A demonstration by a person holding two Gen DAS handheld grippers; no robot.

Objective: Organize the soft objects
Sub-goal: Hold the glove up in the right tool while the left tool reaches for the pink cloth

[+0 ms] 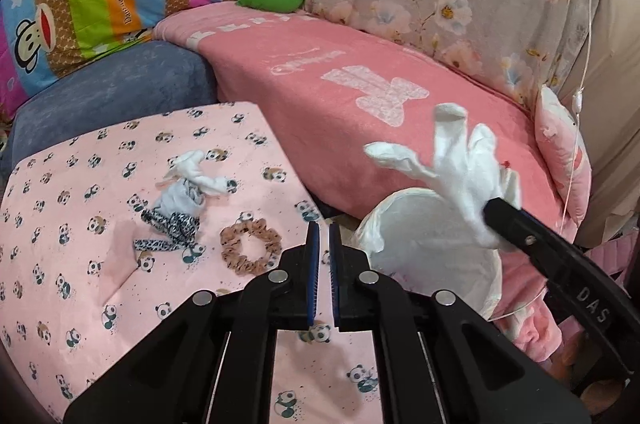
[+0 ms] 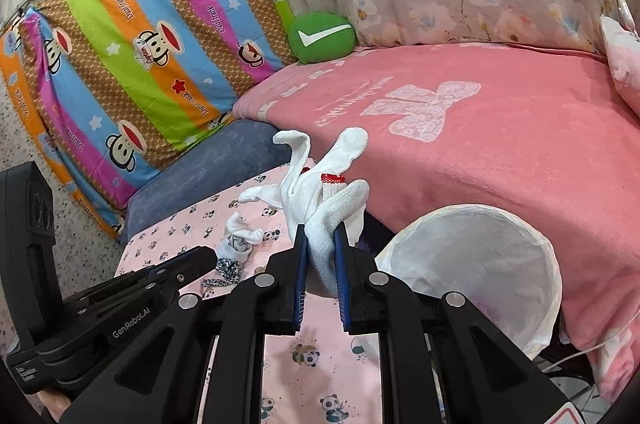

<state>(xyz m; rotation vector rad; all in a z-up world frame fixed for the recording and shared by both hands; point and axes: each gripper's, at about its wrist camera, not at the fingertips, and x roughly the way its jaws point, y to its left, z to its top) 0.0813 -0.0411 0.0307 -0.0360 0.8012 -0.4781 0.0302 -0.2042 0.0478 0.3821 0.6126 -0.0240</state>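
just 1 glove point(image 2: 328, 220), 1 bin point(image 2: 480, 256), 1 scrunchie point(image 1: 251, 244)

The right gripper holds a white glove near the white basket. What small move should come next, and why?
Probably carry the right gripper a little further over the white basket and open it there. It is shut on the white glove, which hangs beside the basket's rim, not yet above the opening.

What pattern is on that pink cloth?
Little pandas on the pink cloth, clearest in the left wrist view.
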